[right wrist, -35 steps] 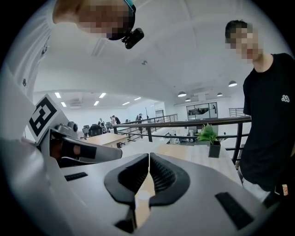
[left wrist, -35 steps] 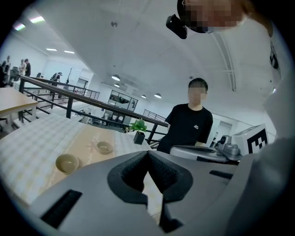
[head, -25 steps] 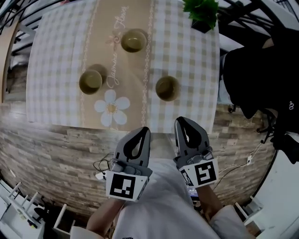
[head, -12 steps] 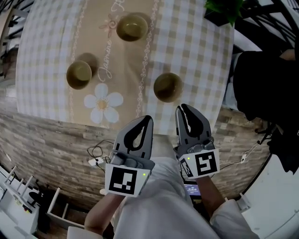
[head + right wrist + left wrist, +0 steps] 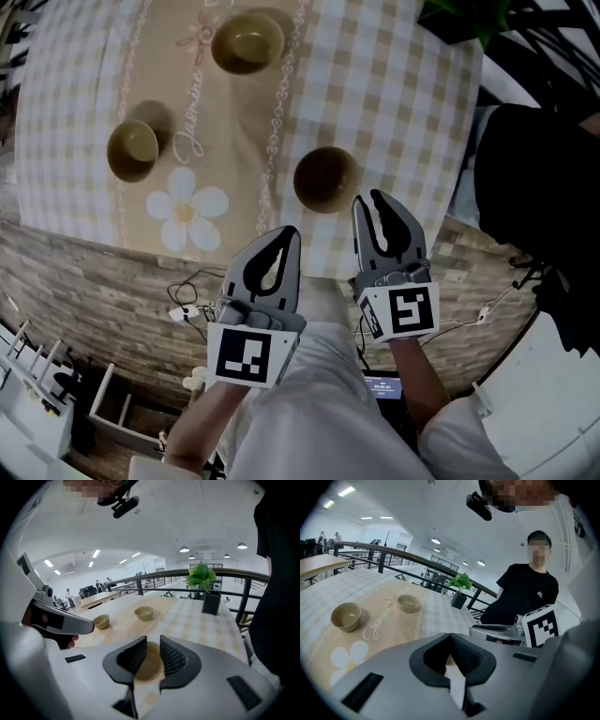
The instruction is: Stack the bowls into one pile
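Three tan bowls stand apart on the checked tablecloth (image 5: 394,103). The far bowl (image 5: 247,42) and the left bowl (image 5: 132,150) sit on the beige runner. The near bowl (image 5: 325,178) is darker and stands by the table's front edge. My right gripper (image 5: 373,199) hovers just right of and short of the near bowl; in the right gripper view that bowl (image 5: 149,667) shows through the narrow gap of the open right gripper (image 5: 152,638). My left gripper (image 5: 289,232) is shut and empty, off the table's edge. The left gripper view shows the left bowl (image 5: 346,616) and far bowl (image 5: 409,603).
A potted plant (image 5: 202,585) stands at the table's far right corner. A person in black (image 5: 525,597) stands close to the table's right side. A wood-patterned floor with cables (image 5: 183,314) lies below the front edge. A railing (image 5: 225,573) runs behind the table.
Both grippers have moved forward toward the table; the right one now reaches the front edge beside the near bowl. The bowls have not moved on the cloth.
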`<action>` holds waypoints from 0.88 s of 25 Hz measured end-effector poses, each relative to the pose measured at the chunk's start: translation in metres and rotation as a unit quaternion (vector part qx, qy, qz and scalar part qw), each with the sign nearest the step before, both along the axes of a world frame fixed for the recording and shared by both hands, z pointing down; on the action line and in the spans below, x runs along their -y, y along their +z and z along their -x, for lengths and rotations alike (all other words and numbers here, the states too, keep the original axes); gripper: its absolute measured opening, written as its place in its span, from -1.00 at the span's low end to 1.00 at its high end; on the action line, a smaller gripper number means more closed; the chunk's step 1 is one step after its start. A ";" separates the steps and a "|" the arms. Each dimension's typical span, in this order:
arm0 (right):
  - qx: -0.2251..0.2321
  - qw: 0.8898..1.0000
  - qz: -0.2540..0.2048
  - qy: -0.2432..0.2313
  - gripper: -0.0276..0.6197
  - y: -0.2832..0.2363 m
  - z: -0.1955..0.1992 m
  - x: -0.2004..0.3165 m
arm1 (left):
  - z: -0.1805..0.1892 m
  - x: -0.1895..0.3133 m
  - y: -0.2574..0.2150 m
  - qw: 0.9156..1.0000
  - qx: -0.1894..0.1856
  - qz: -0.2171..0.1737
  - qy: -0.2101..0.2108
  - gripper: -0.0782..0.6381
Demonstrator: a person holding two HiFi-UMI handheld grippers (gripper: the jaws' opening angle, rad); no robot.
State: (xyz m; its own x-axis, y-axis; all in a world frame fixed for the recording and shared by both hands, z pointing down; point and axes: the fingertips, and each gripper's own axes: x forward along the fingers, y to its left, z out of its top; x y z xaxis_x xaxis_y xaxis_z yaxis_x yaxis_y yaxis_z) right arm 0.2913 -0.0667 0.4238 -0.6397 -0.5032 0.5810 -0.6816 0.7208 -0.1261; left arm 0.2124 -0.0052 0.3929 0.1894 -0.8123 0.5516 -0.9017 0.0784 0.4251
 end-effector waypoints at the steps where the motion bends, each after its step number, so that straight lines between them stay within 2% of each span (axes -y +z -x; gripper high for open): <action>1: -0.003 1.000 0.004 -0.003 -0.66 0.005 -0.002 0.002 | -0.002 0.001 0.004 1.000 0.000 0.003 -0.003 -0.73; 5: -0.015 1.000 0.022 0.004 -0.64 0.023 -0.008 0.010 | -0.006 0.002 0.022 1.000 0.009 0.026 0.002 -0.73; 12: -0.046 0.996 0.074 0.007 -0.64 0.065 -0.012 0.013 | -0.006 0.012 0.038 0.999 0.014 0.034 -0.020 -0.73; 22: -0.071 0.990 0.123 0.023 -0.65 0.101 -0.016 0.020 | -0.001 0.020 0.052 0.998 0.021 0.047 -0.044 -0.73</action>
State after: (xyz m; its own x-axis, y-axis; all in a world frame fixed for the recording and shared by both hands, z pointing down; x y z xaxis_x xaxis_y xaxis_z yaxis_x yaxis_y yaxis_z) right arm 0.3073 -0.0868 0.5251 -0.5220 -0.3632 0.7718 -0.7370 0.6476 -0.1938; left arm 0.2135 -0.0252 0.4448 0.0950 -0.7685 0.6328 -0.9064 0.1961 0.3742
